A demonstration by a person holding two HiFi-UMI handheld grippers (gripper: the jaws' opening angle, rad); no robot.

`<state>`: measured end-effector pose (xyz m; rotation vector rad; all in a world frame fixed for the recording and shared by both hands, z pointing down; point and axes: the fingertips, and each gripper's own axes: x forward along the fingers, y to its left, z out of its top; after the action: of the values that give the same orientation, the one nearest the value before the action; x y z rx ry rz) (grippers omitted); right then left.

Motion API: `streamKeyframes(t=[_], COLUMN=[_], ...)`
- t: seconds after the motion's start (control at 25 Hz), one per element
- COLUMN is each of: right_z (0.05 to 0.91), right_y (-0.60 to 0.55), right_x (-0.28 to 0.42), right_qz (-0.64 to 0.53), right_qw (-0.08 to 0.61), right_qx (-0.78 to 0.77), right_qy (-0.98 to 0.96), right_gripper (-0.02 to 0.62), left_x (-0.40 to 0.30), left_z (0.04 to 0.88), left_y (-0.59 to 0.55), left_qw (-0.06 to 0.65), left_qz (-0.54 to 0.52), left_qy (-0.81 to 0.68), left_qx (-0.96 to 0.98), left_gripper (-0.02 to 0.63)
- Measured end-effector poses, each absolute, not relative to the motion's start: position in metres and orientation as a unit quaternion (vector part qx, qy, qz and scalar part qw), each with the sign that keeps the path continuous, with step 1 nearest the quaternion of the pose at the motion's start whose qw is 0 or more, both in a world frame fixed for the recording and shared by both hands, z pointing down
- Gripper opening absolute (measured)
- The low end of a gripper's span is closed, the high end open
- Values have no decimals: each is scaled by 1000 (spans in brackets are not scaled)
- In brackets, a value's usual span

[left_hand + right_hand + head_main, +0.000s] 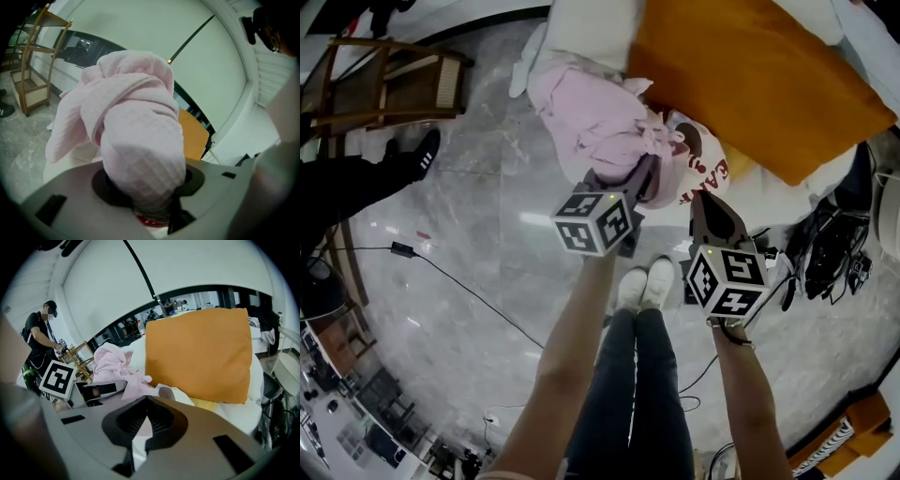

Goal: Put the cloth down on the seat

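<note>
A bunched pink cloth [591,117] hangs over the front of the white seat [586,33], with my left gripper [649,174] shut on its lower end. In the left gripper view the pink cloth [136,126] fills the middle and hides the jaw tips of the left gripper [143,197]. My right gripper [698,199] sits just to the right of it, shut, with nothing between its tips. In the right gripper view the right gripper [146,399] points at the seat [239,413], and the pink cloth [110,362] lies to the left beyond it.
A big orange cushion [750,75] leans on the seat, above a white fabric with red print [705,169]. A wooden rack [384,84] stands at far left. A person in black [40,341] is near it. Cables [459,286] cross the marble floor; a black bag [830,248] lies at right.
</note>
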<state>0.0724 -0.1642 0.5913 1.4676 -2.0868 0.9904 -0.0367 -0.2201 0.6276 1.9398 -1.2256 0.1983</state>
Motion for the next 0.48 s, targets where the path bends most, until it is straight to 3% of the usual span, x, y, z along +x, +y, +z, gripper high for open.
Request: streamKeyframes(t=[0.48], right_z=[619], right_y=[-169], right_x=[74], right_qz=[362], right_qw=[222], right_qx=[519], right_qy=[-742], right_gripper=[8], left_x=[-36], left_z=[664], left_y=[-236], left_qw=[420], left_qz=[114], left_qy=[-473], left_qx=[766], left_gripper=[199])
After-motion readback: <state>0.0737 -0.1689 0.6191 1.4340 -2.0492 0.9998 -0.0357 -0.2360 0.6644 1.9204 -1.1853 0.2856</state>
